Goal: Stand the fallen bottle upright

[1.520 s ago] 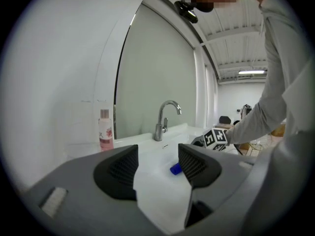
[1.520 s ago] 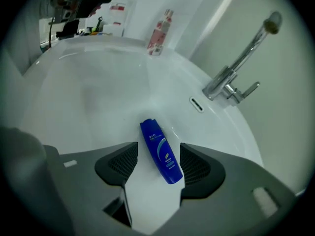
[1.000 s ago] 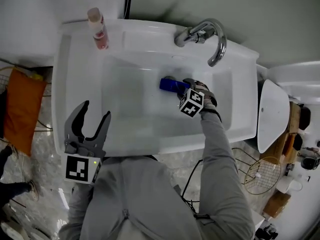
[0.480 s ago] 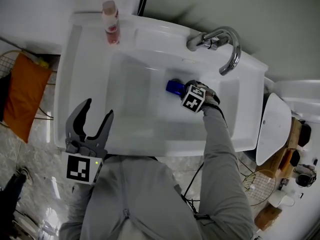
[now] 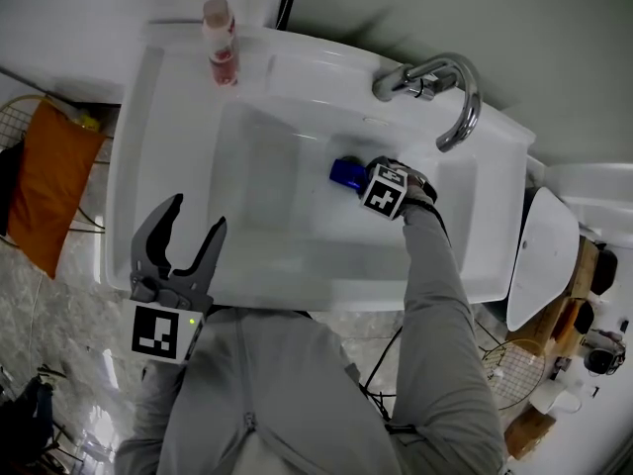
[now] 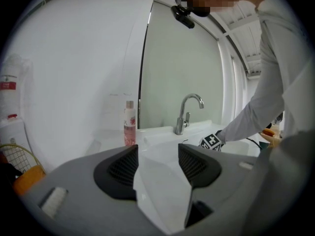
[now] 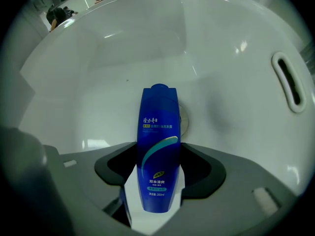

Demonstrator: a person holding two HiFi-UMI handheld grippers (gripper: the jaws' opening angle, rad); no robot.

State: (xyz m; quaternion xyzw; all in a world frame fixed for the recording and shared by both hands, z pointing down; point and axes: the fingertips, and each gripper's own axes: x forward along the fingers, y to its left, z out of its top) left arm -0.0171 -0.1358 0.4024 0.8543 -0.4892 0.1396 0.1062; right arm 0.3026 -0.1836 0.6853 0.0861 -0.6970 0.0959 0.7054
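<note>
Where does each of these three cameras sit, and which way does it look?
Head view: on the person's head, looking down at the white ceramic sink; grey sleeves, left gripper and right gripper show.
Left gripper view: on the left gripper at the sink's front, facing the chrome tap; own jaws apart, empty.
Right gripper view: on the right gripper inside the sink; own jaws closed on the blue plastic bottle.
Shared: head and left gripper views both show the tap and the upright pink bottle.
</note>
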